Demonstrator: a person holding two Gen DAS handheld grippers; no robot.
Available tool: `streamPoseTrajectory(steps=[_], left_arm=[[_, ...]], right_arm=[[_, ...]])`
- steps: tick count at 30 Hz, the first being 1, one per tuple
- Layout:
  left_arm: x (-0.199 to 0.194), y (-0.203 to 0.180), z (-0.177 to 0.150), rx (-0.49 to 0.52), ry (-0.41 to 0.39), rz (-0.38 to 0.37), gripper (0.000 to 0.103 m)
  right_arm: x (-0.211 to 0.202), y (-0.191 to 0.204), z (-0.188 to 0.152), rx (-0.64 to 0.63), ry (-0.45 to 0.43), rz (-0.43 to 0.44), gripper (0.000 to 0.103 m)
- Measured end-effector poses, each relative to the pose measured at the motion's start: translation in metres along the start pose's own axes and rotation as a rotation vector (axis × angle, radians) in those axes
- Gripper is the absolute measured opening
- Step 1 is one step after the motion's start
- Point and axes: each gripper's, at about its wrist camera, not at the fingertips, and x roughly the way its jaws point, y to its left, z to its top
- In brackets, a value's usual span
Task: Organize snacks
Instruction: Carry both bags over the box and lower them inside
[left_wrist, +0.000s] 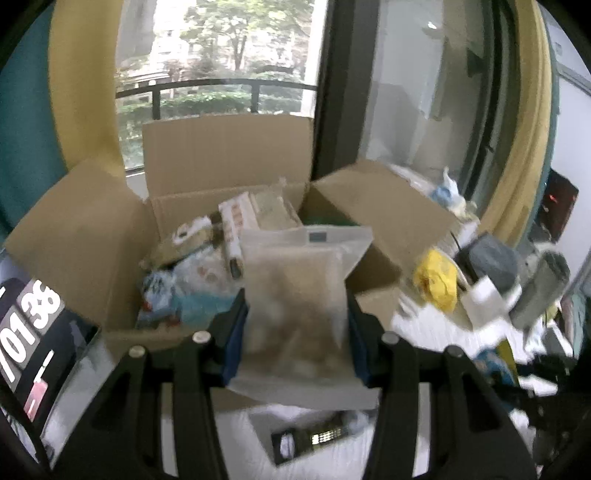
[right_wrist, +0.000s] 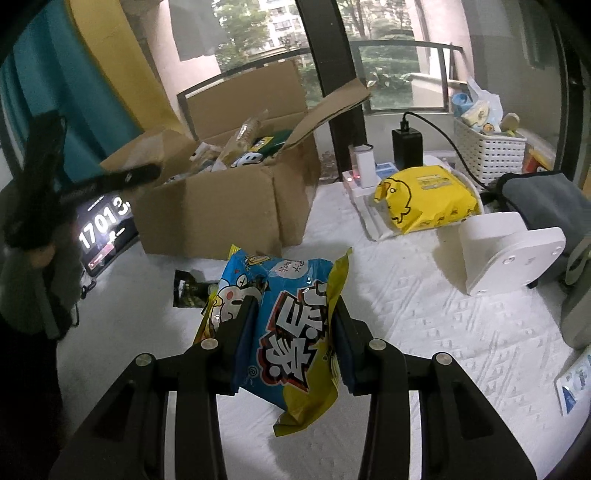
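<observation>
Left gripper: jaws clamped on translucent snack pouch, raised before open cardboard box already packed with snacks. Right gripper: jaws clamped on blue-and-yellow snack bag, above white quilted surface, near front of cardboard box. Yellow packet on white tray at right, beside white basket. Screen with clock digits left of box.

One cardboard box, one yellow pack, one white basket, two held bags.
</observation>
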Motion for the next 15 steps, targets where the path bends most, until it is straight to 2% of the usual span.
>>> streamPoseTrajectory(steps=[3, 9, 10, 11, 13, 15], left_arm=[[0.019, 0.003, 0.011, -0.015, -0.011, 0.01, 0.049], [0.054, 0.01, 0.021, -0.069, 0.019, -0.015, 0.052], [0.06, 0.011, 0.022, -0.079, 0.031, -0.007, 0.059], [0.062, 0.011, 0.022, -0.08, 0.04, -0.005, 0.071], [0.061, 0.014, 0.024, -0.086, 0.023, -0.011, 0.08], [0.056, 0.016, 0.025, -0.093, 0.017, -0.006, 0.081]], right_arm=[[-0.002, 0.0, 0.003, 0.002, -0.002, -0.019, 0.042], [-0.007, -0.001, 0.015, -0.006, -0.011, -0.061, 0.042], [-0.007, 0.001, 0.019, -0.012, -0.015, -0.07, 0.042], [-0.007, 0.002, 0.023, -0.018, -0.019, -0.076, 0.042], [-0.007, 0.006, 0.032, -0.033, -0.035, -0.082, 0.042], [-0.005, 0.01, 0.042, -0.045, -0.053, -0.081, 0.042]])
